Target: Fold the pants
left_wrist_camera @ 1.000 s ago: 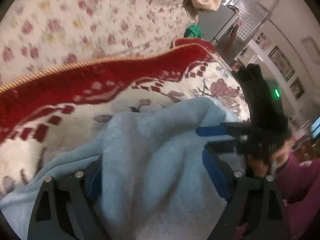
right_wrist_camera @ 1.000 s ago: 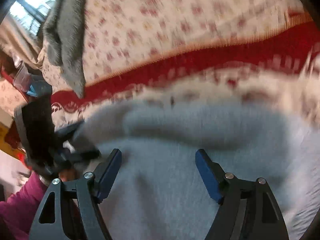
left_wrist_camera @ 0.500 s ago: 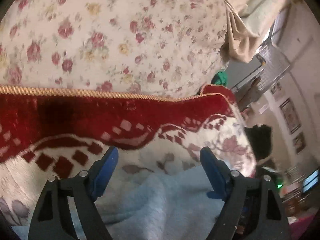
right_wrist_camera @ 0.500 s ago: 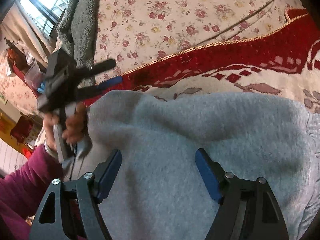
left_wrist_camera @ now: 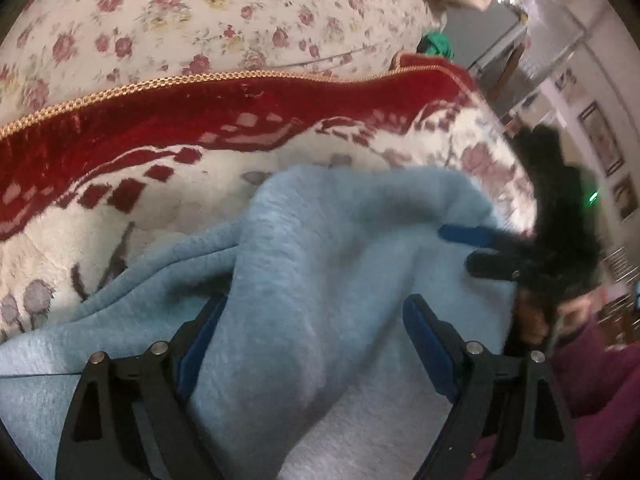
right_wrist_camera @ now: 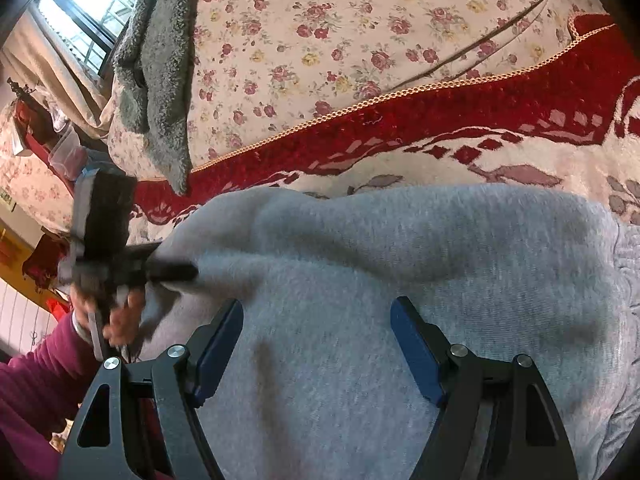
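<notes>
I saw the light grey fleece pants (right_wrist_camera: 400, 280) bunched on the red-and-cream patterned blanket (right_wrist_camera: 500, 120), with a floral sheet (right_wrist_camera: 320, 40) and a grey towel (right_wrist_camera: 164, 80) beyond. My left gripper (left_wrist_camera: 316, 340) was opening, a fleece fold between its jaws. My right gripper (right_wrist_camera: 316, 344) hung wide over the pants.

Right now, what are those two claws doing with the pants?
Left gripper opening, raised fold of fuzzy grey pants between its fingers. Right gripper open over pants. Nothing in the way on red-bordered blanket.
</notes>
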Motion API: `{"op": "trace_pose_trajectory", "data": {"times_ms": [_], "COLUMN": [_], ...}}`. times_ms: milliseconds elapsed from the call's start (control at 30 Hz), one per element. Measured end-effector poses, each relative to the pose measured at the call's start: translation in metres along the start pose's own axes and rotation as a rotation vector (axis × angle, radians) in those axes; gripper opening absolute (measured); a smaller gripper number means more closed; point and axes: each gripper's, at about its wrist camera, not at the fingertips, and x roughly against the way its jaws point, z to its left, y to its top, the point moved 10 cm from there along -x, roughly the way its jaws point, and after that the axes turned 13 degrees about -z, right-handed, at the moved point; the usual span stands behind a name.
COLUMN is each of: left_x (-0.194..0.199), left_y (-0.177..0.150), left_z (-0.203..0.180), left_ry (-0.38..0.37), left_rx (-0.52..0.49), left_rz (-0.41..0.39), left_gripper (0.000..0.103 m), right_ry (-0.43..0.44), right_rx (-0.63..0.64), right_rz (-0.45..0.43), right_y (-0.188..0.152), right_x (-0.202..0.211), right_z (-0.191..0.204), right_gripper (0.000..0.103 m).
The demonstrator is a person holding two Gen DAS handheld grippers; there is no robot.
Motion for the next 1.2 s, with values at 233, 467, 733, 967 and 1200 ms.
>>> {"op": "trace_pose_trajectory", "data": {"times_ms": [233,467,733,967,1200], "left_x": [-0.031,-0.039,0.002,0.079,0.198], "left_y": [0.026,0.052,0.074,0.065,0.006], "left_z": [0.01,0.041,0.036,0.068,0.146], "left_ry": [-0.02,-0.03,-0.211,0.087,0.42], "left_rx": [0.103,0.286,0.41,0.248,0.319], "left_rz": [0.053,-0.078,-0.188,-0.249,-0.385], "left_gripper": [0.085,0.065,0.065,0.07,0.086], "right_ry": [-0.005,-0.018,-0.048,-0.115,0.03], "right_rx": [0.003,0.001,0.098,0.085,0.037], "right_rz": [0.006,0.001,-0.037,-0.025,-0.044], "right_y": [0.001,0.002,-0.002,0.0,0.021], "right_x": [-0.002,-0.005,-0.008,-0.005,-0.03], "right_z": [-0.002,-0.002,0.003,0.002,0.081], "right_gripper": [0.082,0.082,0.087,0.087,0.089]}}
